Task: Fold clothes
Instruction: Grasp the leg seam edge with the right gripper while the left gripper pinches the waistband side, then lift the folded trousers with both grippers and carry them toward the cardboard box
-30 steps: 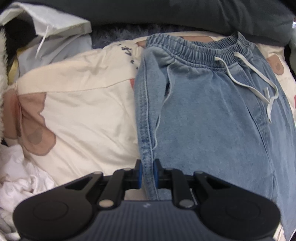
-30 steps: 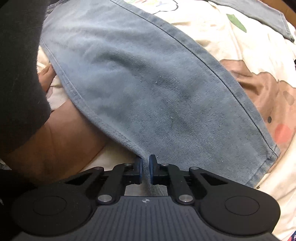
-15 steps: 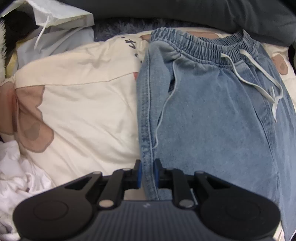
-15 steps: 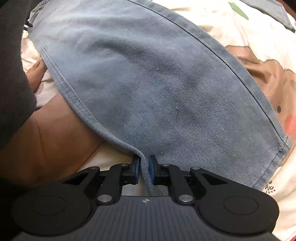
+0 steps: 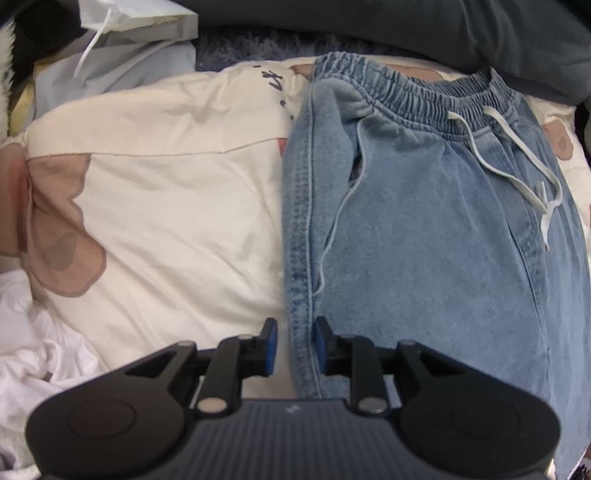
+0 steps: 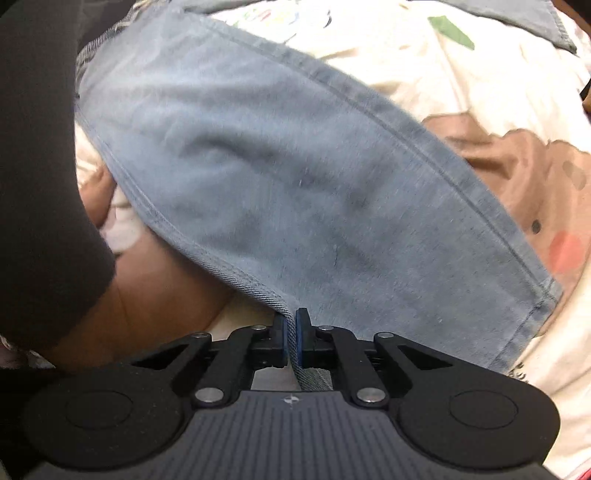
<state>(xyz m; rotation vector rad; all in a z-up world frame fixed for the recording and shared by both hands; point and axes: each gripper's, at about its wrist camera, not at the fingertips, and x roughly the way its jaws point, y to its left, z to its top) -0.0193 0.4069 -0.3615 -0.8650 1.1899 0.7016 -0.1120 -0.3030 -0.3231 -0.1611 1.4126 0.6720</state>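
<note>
Jeans look soft, floppy denim, best pinched at seams: right gripper clamps the hem, left gripper, spread, straddles the six-o'clock side seam.

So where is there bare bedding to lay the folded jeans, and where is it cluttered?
The cream sheet is bare between the jeans seam and the white crumpled cloth, below the grey-white bags. Crowded: the left edge and top, under the dark bedding. Right view: sheet beyond the leg hem looks free.

- Left wrist: low and close over jeans, facing their waistband.
- Right wrist: close over a jeans leg, facing along it.
- Shared: jeans, cream bedding.
</note>
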